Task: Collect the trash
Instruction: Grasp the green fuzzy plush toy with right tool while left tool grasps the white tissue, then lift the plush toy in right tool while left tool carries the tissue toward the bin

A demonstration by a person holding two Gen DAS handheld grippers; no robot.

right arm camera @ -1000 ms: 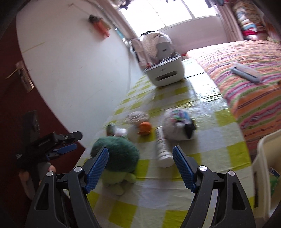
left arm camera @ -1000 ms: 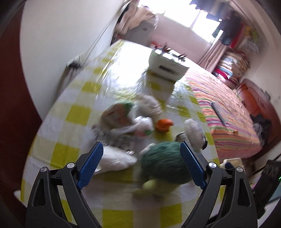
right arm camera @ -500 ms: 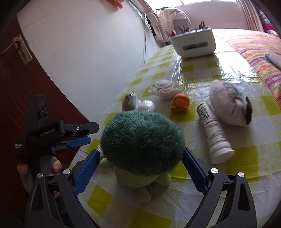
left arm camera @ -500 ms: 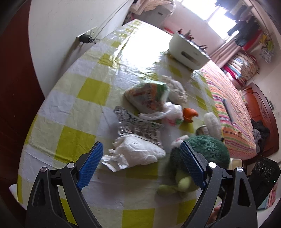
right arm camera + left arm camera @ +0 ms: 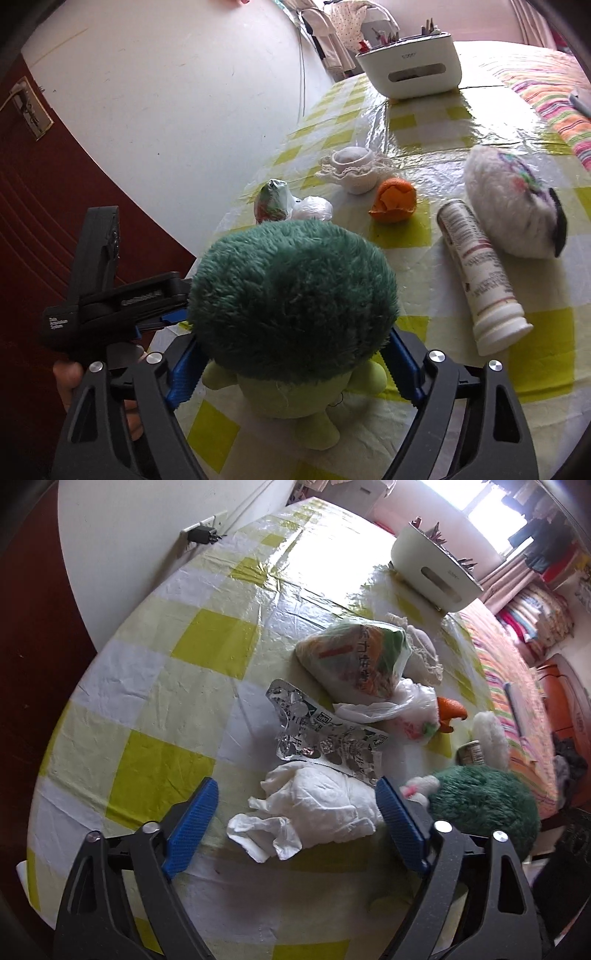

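A crumpled white tissue lies on the yellow-checked table between the open fingers of my left gripper, not pinched. Behind it lie a silver foil wrapper, a green-orange snack bag, a clear plastic bag and an orange peel. My right gripper is open around a green plush broccoli toy; its blue pads flank the pale green body. The peel and snack bag also show in the right wrist view.
A white tube, a fluffy white pouch and a lace-trimmed cup lie right of the toy. A white organizer box stands at the far end. A striped bed borders the table's right. The wall runs left.
My left gripper has swung left and moved in over the tissue. My right gripper has moved forward until the plush toy sits between its fingers.
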